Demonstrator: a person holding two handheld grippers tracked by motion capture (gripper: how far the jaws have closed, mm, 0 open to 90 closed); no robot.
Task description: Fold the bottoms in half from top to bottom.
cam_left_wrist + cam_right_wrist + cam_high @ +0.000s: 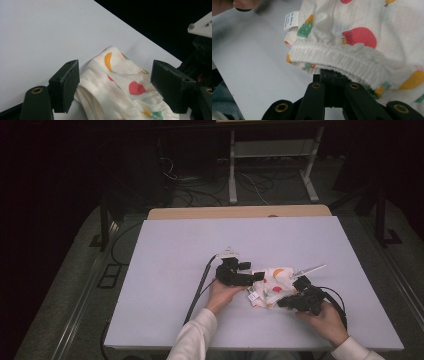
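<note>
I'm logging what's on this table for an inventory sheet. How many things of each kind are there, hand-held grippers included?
Fruit-print white garment: 1
Hand-held grippers: 2, the left gripper and the right gripper
White table: 1
Total: 4

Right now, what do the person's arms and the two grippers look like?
Both arms wear white long sleeves. The left gripper and right gripper are black, each with two blocky rectangular jaws on link arms with brass-coloured rivets. A black cable trails from the left gripper, another loops behind the right. Each carries a pale three-cornered plate on top.
</note>
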